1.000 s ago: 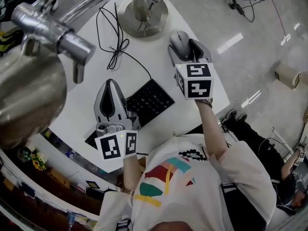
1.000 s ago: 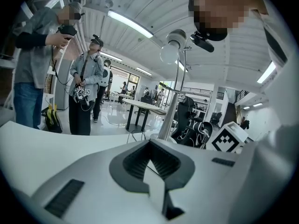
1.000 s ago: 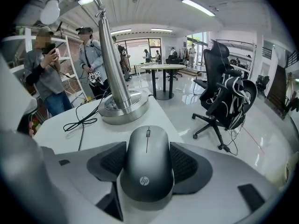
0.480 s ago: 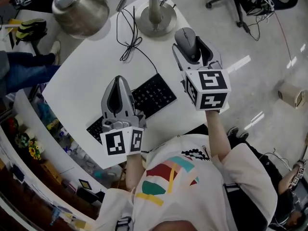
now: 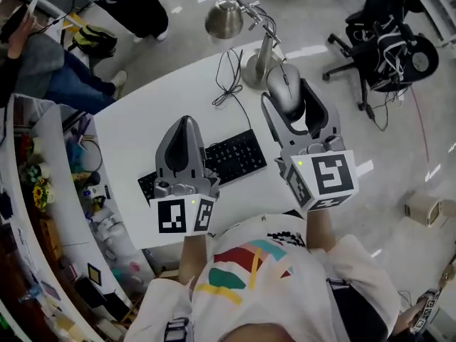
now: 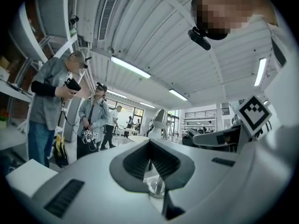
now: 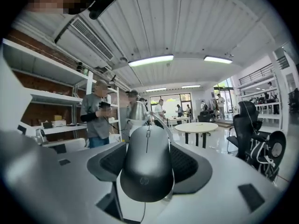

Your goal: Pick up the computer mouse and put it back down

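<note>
A dark grey computer mouse (image 5: 283, 90) sits between the fingers of my right gripper (image 5: 291, 95), which is shut on its sides and holds it up above the white table (image 5: 142, 130). In the right gripper view the mouse (image 7: 146, 168) fills the space between the pads, its cable trailing down. My left gripper (image 5: 186, 128) hangs above the black keyboard (image 5: 235, 157), its jaws together with nothing in them. In the left gripper view its pads meet at my left gripper (image 6: 150, 158) centre line.
A metal desk lamp (image 5: 226, 18) with a round base (image 5: 258, 70) stands at the table's far edge, beside a looped black cable (image 5: 229, 78). A black office chair (image 5: 390, 48) stands to the right. People stand beyond the table at upper left.
Both grippers have risen toward the head camera. The right one has carried the mouse up with it. The left stays shut above the keyboard.
</note>
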The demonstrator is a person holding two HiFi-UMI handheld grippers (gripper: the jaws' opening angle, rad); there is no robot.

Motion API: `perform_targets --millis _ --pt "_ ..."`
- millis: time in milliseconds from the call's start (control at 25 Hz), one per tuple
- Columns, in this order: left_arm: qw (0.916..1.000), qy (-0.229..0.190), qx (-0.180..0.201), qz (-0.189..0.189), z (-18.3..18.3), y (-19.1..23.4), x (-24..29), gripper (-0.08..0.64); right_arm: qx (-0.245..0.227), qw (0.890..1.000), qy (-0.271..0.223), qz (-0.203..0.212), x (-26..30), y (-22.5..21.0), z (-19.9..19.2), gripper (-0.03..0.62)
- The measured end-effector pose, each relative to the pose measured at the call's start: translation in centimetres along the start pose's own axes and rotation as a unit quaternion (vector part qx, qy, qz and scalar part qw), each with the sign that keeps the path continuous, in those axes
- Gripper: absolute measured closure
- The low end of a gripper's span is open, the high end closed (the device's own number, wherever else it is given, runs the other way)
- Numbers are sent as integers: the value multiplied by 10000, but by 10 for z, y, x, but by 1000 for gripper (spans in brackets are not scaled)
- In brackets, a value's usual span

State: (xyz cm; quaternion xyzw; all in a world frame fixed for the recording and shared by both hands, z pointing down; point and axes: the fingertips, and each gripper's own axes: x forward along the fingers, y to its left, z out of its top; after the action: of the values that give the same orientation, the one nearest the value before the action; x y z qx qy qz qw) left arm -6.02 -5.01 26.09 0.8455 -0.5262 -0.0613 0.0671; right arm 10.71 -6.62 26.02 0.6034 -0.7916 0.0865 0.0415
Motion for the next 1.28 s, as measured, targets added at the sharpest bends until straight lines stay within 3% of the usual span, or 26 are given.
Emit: perform_targets --millis 200,520,720,920,1280 --pt "9990 -366 135 214 44 13 -23 514 -148 9970 -393 646 -7 63 39 288" --pt "9973 -629 56 363 59 19 -50 514 -328 9866 -676 1449 -23 124 60 288" --pt "9965 -748 -9 368 61 18 -56 514 -375 9835 -701 1626 -28 133 58 288" --pt "9964 -815 -35 226 62 10 -56 514 -421 9836 -671 1622 -29 132 56 288" --pt "9955 -896 -61 314 66 15 -60 514 -485 9828 -788 1597 -28 131 61 288"
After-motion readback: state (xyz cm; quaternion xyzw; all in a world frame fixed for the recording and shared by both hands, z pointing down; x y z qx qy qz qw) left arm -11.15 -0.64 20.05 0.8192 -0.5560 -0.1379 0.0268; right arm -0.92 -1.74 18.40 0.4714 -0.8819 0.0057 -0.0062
